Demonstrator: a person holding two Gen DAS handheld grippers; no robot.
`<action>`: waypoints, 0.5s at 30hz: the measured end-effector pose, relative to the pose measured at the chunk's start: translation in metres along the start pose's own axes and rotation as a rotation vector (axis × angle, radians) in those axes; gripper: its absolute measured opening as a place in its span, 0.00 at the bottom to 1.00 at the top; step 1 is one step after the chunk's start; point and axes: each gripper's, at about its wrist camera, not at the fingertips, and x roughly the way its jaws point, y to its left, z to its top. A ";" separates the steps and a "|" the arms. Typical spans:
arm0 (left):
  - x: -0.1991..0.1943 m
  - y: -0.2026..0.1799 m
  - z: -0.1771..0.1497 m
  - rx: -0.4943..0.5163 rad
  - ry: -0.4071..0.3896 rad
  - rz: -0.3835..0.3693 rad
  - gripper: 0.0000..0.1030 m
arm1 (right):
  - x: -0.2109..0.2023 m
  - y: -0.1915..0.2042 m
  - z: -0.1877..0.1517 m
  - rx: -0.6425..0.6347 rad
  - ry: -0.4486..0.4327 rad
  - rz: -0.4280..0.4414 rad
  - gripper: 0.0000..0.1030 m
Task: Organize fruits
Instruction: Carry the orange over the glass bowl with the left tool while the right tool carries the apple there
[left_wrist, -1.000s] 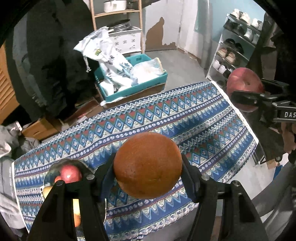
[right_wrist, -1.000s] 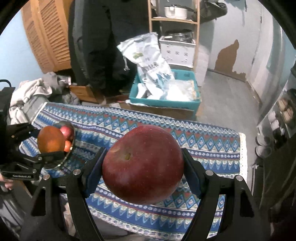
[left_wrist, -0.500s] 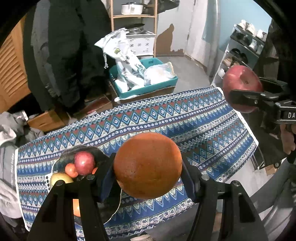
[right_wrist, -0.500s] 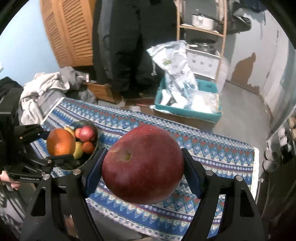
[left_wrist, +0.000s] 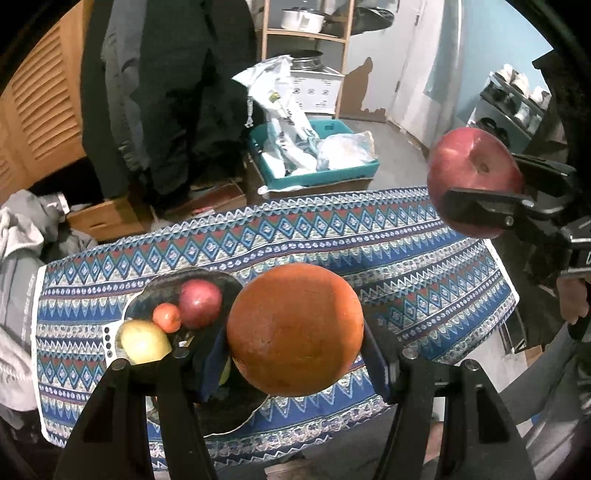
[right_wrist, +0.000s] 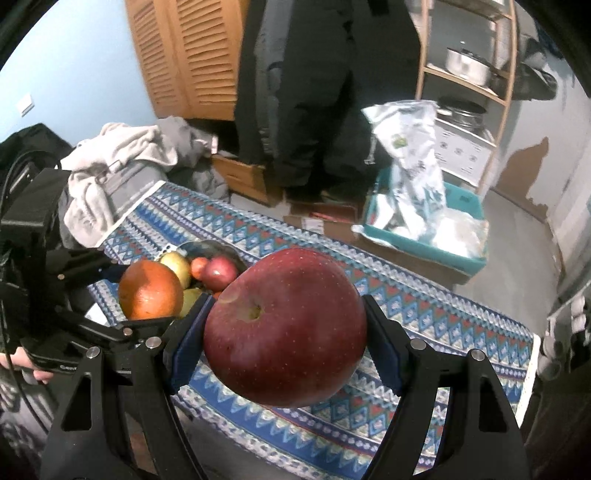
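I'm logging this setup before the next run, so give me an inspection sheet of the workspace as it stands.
Surface: table under a blue patterned cloth.
Job's things: orange and red apple, both held above the table; dark bowl holds a yellow fruit, a small orange-red fruit and a dark red fruit.
Clutter: nothing seen on the cloth.
Grippers: left tool shut on the orange; right tool shut on the red apple.
Cables: black cable by the left tool.
Surroundings: teal crate with bags, wooden shelf, clothes heap, a standing person.
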 end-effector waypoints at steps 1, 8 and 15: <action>-0.001 0.004 -0.001 -0.005 -0.001 0.002 0.64 | 0.004 0.005 0.003 -0.007 0.005 0.007 0.76; -0.003 0.030 -0.009 -0.047 0.001 0.014 0.64 | 0.026 0.032 0.017 -0.036 0.030 0.044 0.76; -0.002 0.060 -0.017 -0.096 0.014 0.039 0.64 | 0.053 0.057 0.026 -0.055 0.064 0.079 0.76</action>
